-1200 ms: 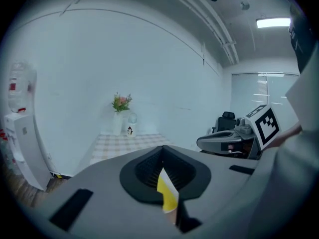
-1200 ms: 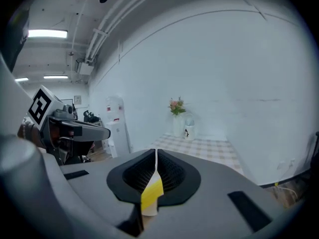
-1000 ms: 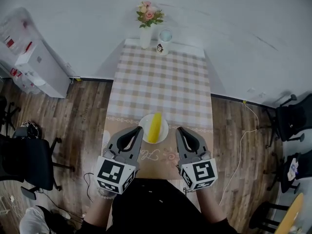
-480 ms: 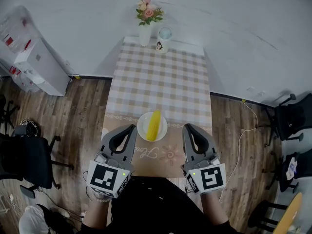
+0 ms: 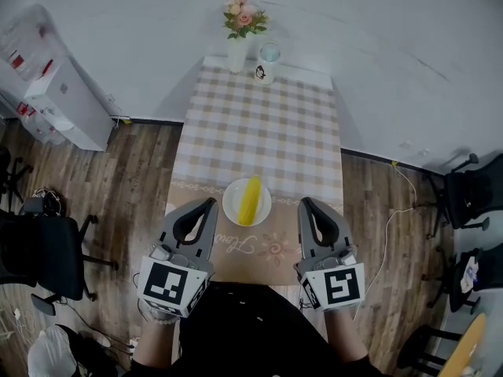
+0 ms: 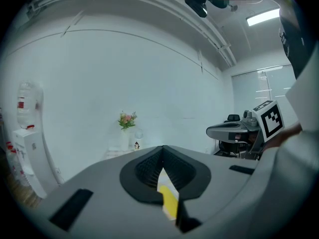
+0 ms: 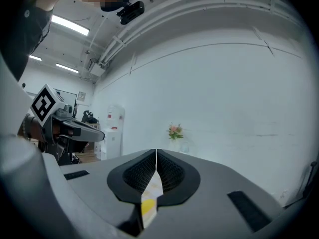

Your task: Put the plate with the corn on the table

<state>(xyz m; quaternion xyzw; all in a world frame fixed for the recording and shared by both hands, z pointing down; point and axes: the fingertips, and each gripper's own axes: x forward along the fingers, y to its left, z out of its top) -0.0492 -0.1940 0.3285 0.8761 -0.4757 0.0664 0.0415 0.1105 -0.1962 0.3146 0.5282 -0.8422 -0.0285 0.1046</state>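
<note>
A: Tool state?
B: Left tool [image 5: 208, 205] and right tool [image 5: 306, 204] both closed tight, nothing held. Plate [image 5: 233, 210] with corn [image 5: 249, 200] sits on the bench [image 5: 267, 124], near end, between them, touching neither.
A: Step?
B: Looks placed. Next: stay clear, don't nudge the plate.

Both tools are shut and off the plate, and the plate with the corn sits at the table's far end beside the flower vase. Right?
No: the head view shows the plate with the corn at the table's near end, far from the flower vase. The left tool and right tool are shut and off it.
</note>
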